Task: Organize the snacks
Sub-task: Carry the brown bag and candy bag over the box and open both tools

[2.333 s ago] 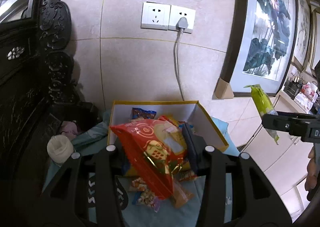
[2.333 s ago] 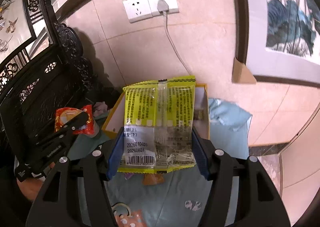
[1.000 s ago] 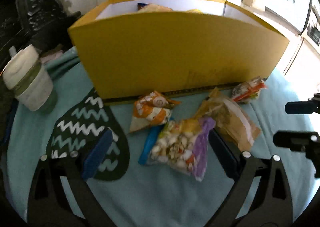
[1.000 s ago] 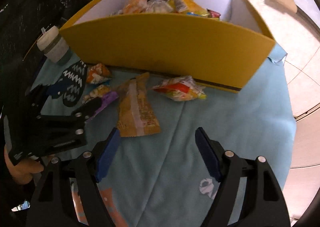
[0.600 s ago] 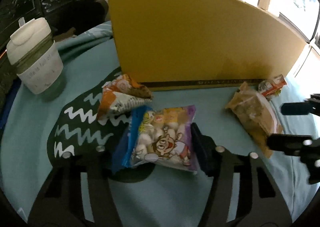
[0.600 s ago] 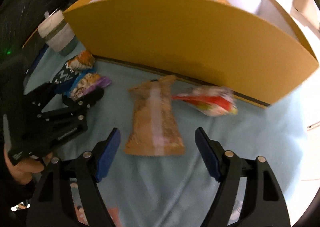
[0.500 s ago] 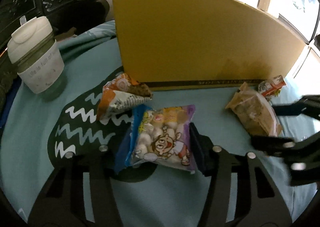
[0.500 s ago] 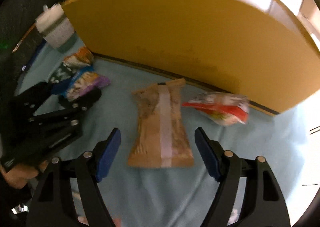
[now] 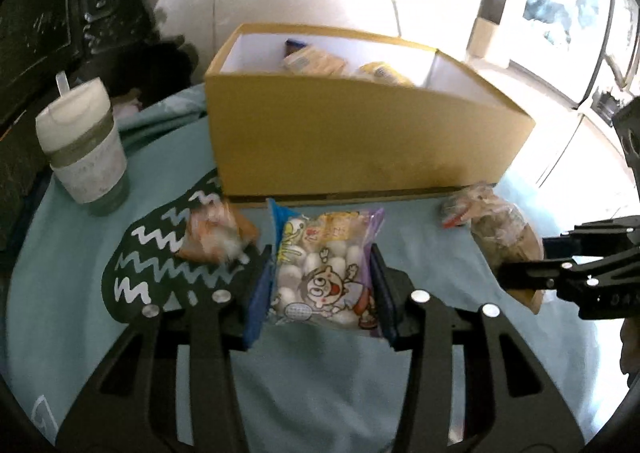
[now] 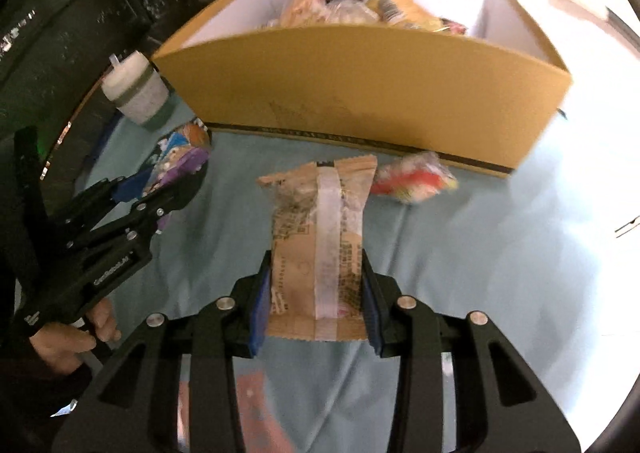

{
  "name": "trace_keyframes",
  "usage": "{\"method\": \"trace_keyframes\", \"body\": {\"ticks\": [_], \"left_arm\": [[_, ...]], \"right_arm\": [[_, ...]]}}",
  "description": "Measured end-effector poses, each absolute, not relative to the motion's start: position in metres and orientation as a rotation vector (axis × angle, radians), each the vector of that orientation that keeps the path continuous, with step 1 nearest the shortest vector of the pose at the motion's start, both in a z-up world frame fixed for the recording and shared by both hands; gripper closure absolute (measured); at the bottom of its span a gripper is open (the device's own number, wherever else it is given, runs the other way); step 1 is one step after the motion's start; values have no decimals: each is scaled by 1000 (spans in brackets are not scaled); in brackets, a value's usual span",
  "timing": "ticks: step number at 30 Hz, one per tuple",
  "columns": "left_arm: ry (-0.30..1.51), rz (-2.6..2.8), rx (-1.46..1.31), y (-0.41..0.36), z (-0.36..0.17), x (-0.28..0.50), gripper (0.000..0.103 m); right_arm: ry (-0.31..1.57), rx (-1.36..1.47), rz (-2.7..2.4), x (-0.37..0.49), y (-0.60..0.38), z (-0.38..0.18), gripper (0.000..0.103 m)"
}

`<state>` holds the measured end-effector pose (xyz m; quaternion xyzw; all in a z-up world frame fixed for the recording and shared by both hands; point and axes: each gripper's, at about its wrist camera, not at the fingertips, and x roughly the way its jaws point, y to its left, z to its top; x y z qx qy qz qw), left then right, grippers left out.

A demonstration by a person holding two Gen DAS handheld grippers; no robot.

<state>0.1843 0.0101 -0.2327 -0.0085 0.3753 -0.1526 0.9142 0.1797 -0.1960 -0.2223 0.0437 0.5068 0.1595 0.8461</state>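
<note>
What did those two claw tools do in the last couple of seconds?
Both let go of the packets they carried over the yellow box (red from the left, yellow-green from the right), then dropped to the cloth. Now the left gripper has its jaws shut on the marshmallow bag, and the right gripper on the brown packet. The box, the cup and two loose snacks stayed put.

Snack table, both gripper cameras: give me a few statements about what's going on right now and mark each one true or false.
1. The left gripper is shut on the marshmallow bag. True.
2. The right gripper is open and empty. False: it grips the tan packet.
3. The yellow box is empty. False: it holds several snacks.
4. A lidded cup stands left of the box. True.
5. The red-and-yellow snack lies inside the box. False: it lies on the cloth before it.
</note>
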Motion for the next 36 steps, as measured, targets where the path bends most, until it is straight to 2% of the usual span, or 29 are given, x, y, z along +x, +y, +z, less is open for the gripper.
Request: {"method": "trace_keyframes", "body": {"ticks": [20, 29, 36], "left_arm": [[580, -298, 74, -44, -71, 159, 57], [544, -289, 68, -48, -38, 177, 57], [548, -293, 65, -51, -32, 203, 57]], "right_arm": [[755, 127, 279, 148, -251, -51, 64], [695, 101, 265, 162, -255, -14, 64], [686, 99, 252, 181, -256, -4, 64]]}}
